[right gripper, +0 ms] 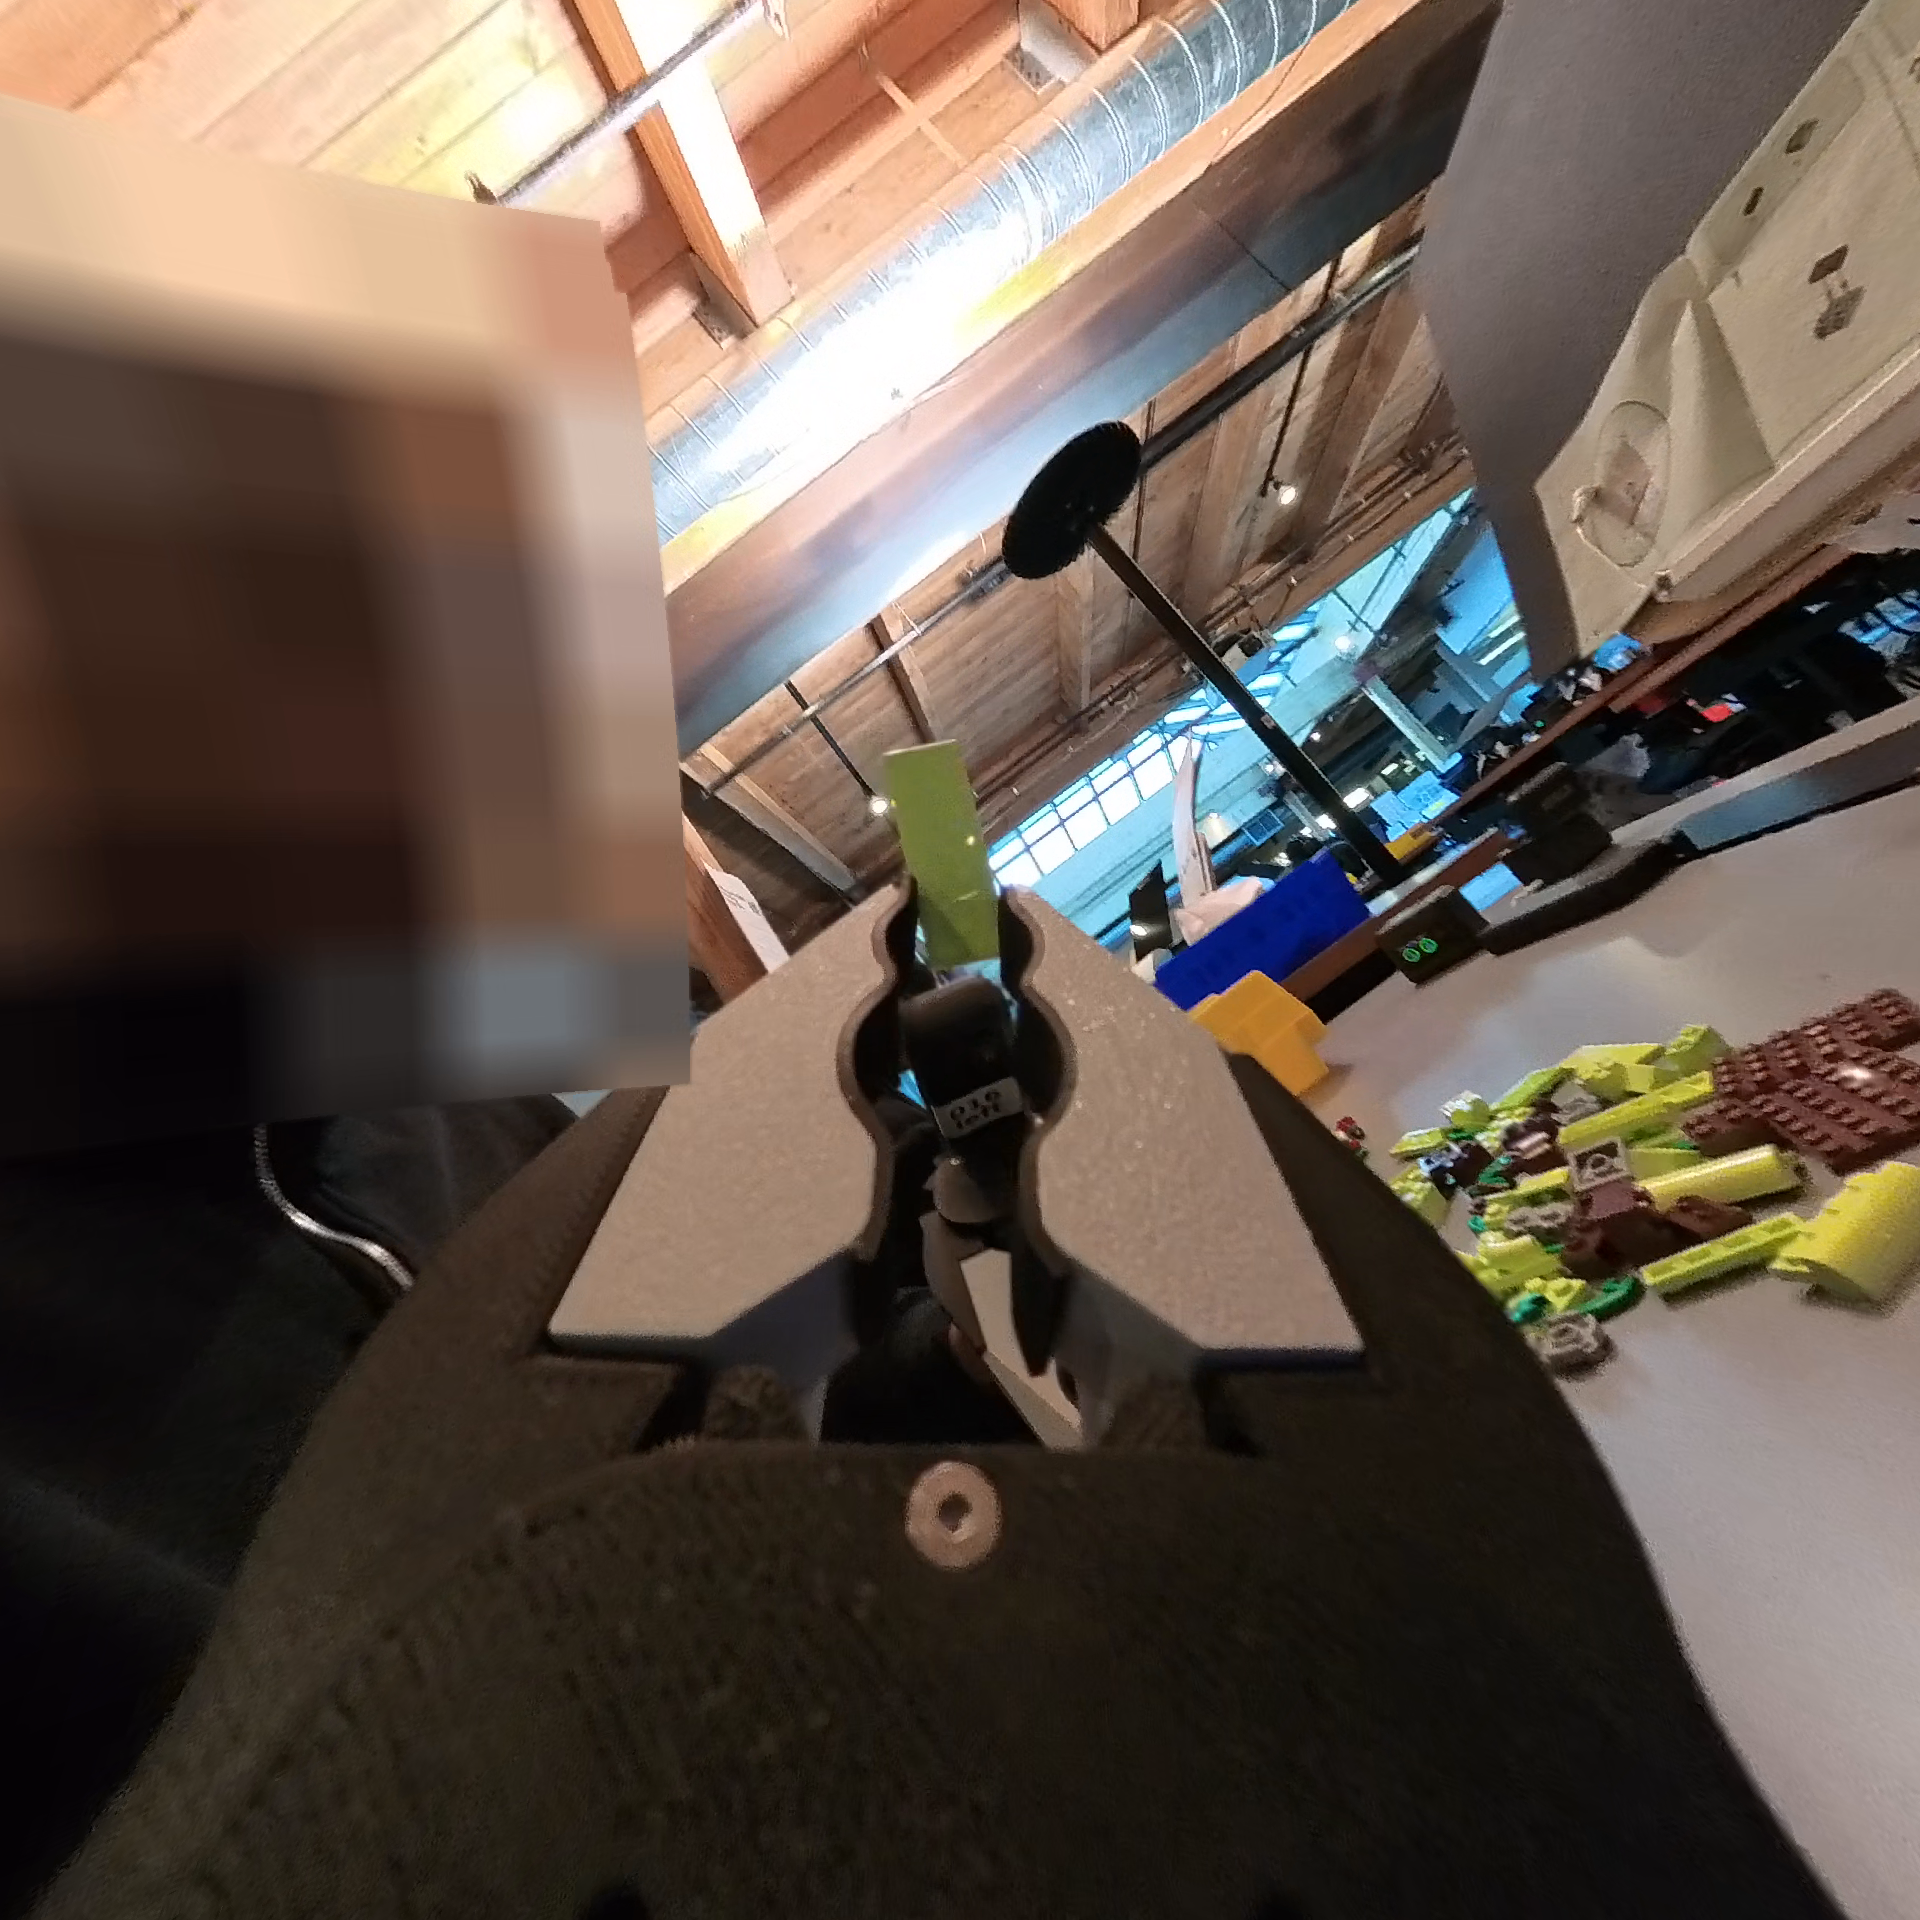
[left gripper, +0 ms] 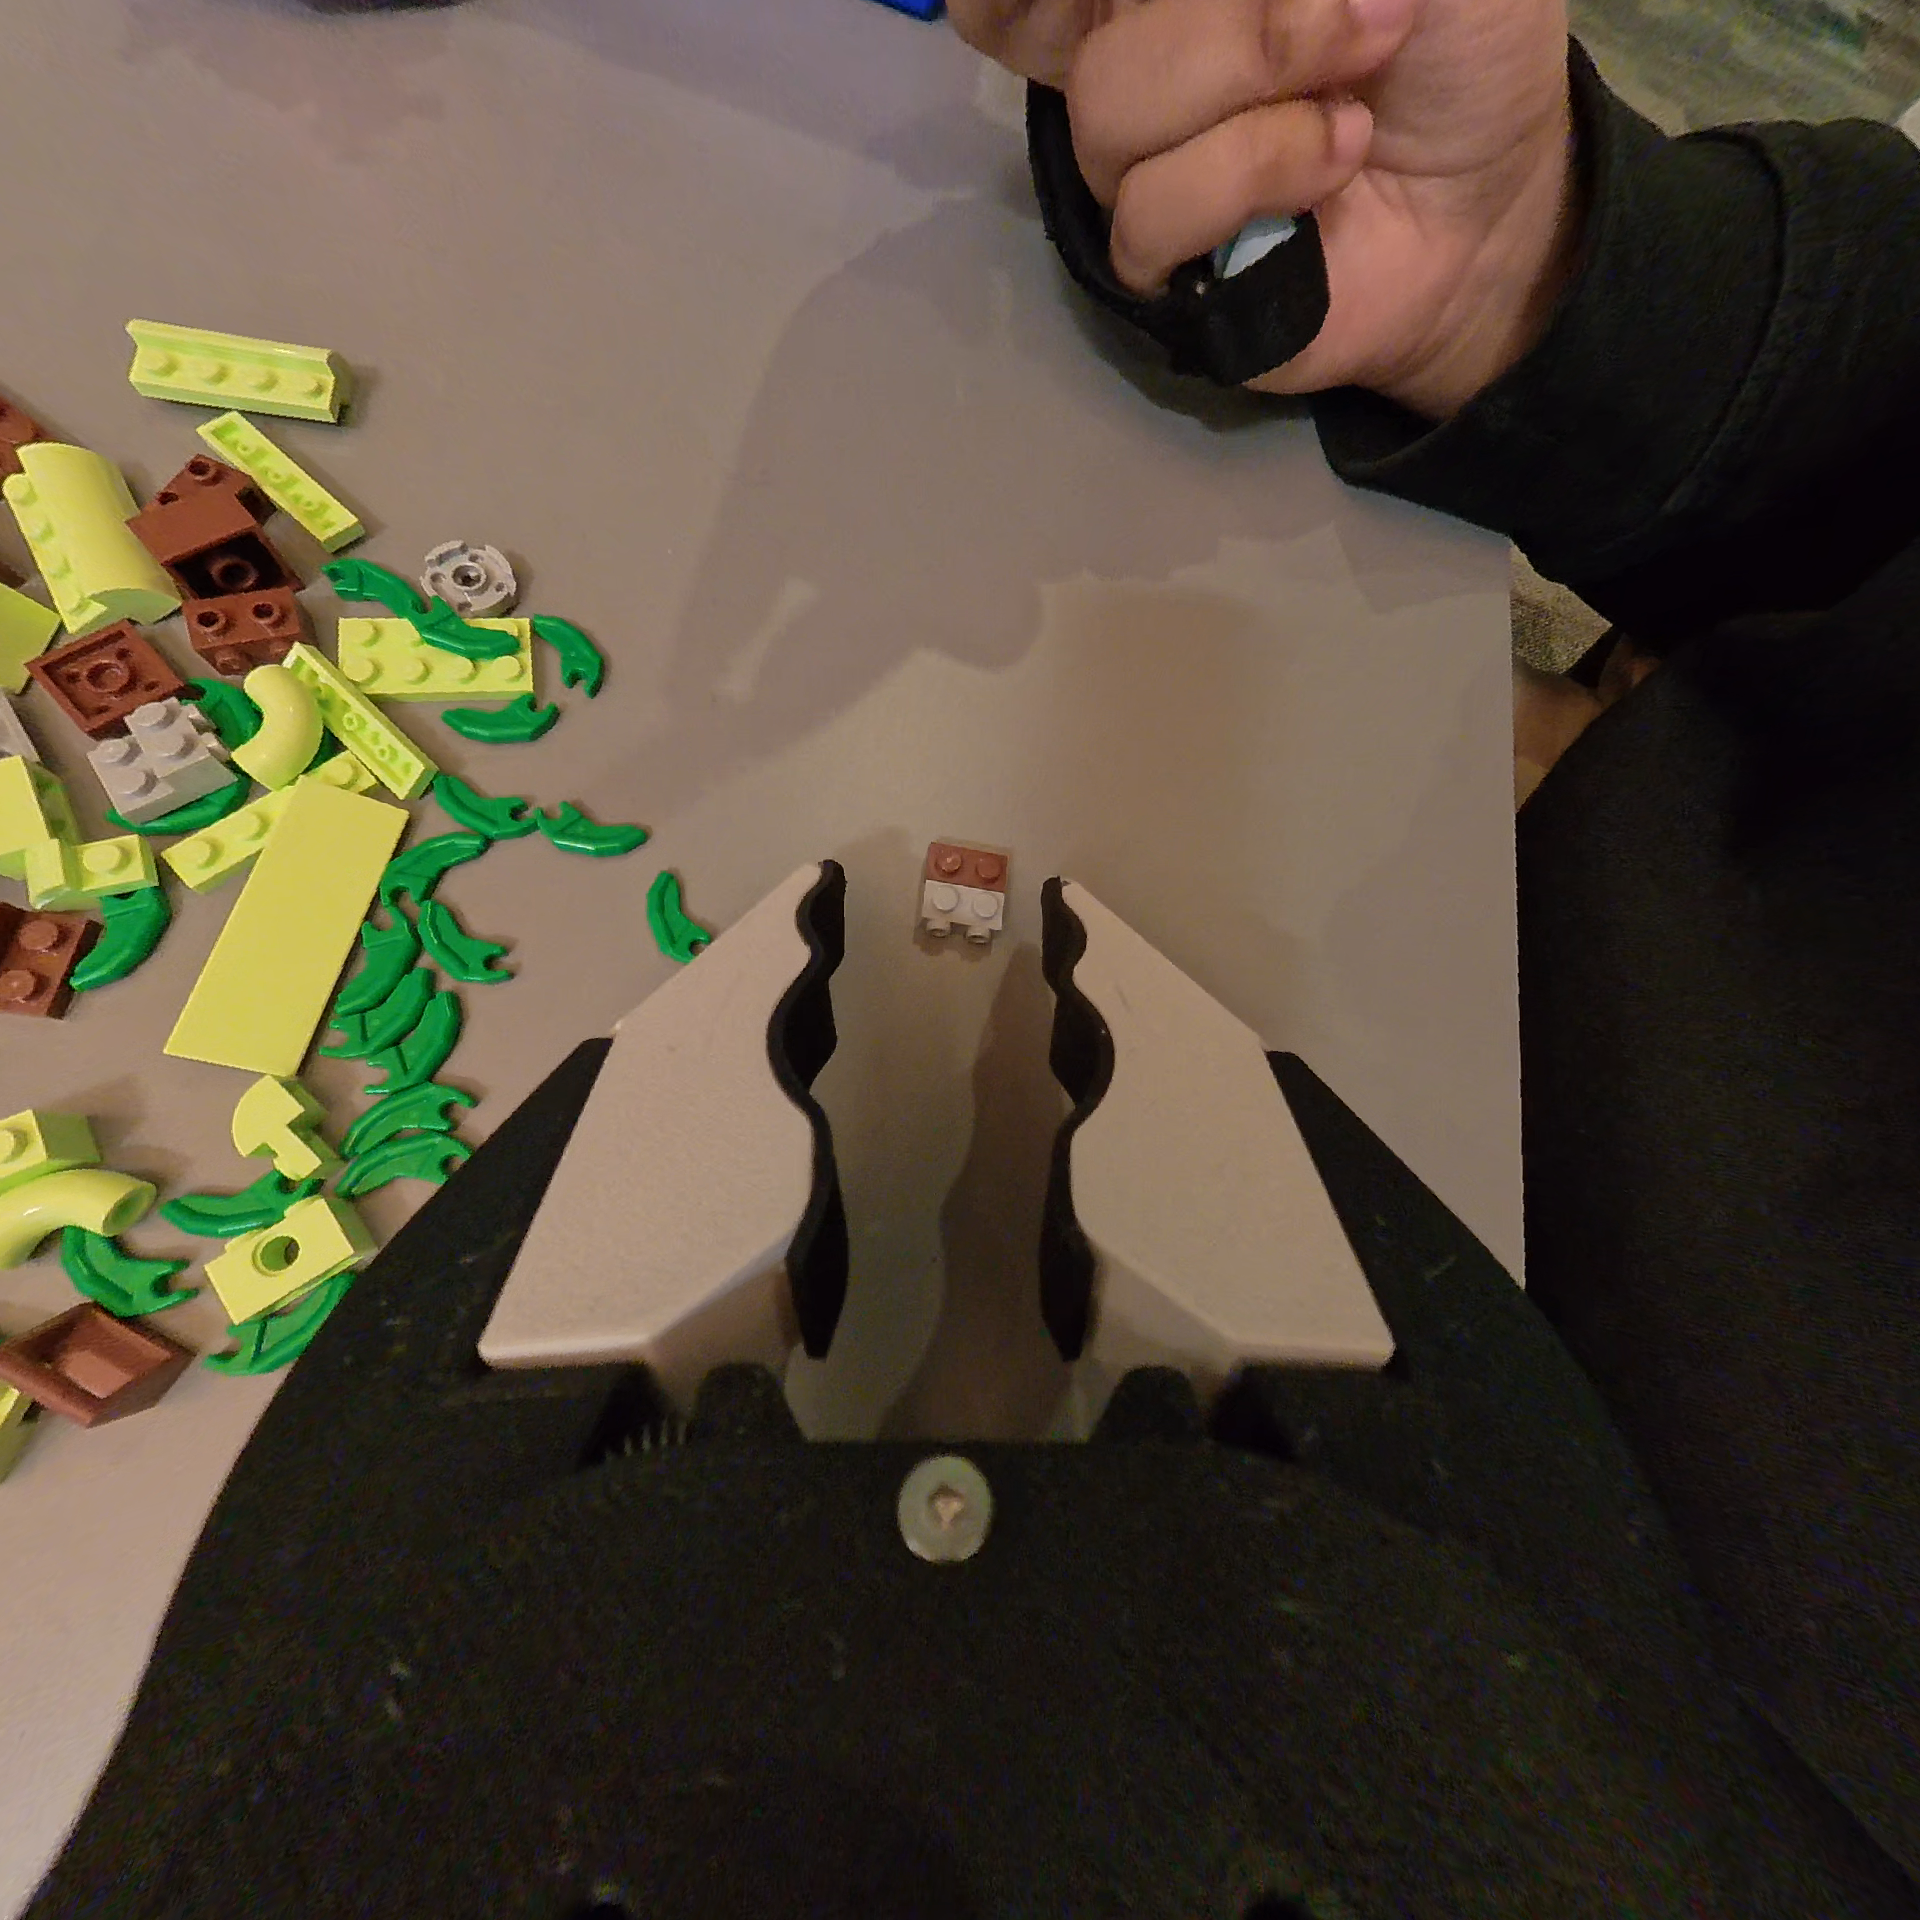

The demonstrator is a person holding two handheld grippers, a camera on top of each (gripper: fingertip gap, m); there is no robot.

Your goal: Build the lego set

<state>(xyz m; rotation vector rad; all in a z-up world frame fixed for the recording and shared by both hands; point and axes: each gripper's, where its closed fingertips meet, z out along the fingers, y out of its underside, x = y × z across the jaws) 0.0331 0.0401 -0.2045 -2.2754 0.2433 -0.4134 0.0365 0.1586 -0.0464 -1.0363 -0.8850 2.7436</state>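
The left gripper (left gripper: 943, 899) hovered low over the grey worktop (left gripper: 1195, 675), its fingers apart on either side of a small brown-and-grey brick assembly (left gripper: 966, 894) at the centre of the frame, not touching it. The loose lego pieces (left gripper: 281, 831) lay at the left edge. The right gripper (right gripper: 956, 914) pointed up, its fingers clamped on a lime green tile (right gripper: 940, 847). The step seemed to be picking up the assembly; next, the fingers likely had to close squarely on its sides.
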